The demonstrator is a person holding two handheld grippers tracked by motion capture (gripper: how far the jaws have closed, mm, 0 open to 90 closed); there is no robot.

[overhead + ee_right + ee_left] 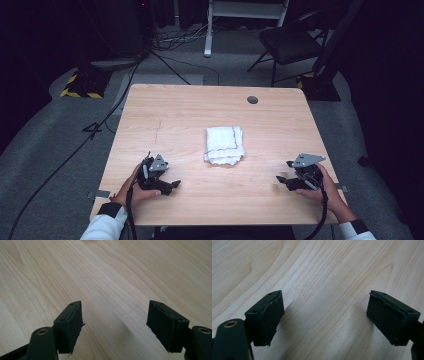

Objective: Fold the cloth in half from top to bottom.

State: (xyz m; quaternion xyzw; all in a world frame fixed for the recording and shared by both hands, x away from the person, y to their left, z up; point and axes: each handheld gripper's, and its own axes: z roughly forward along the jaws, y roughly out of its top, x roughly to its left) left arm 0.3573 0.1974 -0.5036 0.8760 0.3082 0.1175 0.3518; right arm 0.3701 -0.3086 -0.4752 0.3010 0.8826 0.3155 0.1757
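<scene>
A folded white cloth (225,145) with a thin dark line along one edge lies near the middle of the wooden table (190,110). My left gripper (172,185) rests low over the table's front left, well to the left of the cloth, its jaws pointing right. In the left gripper view the left gripper (324,317) stands open over bare wood. My right gripper (281,177) sits at the front right, jaws pointing left, apart from the cloth. In the right gripper view the right gripper (115,326) is open too, with only wood grain between the pads.
A round cable hole (252,99) is in the table's far right part. Beyond the table stand a dark chair (290,42), a white frame leg (208,30) and cables on the grey floor. A yellow-and-black striped block (80,90) lies at the far left.
</scene>
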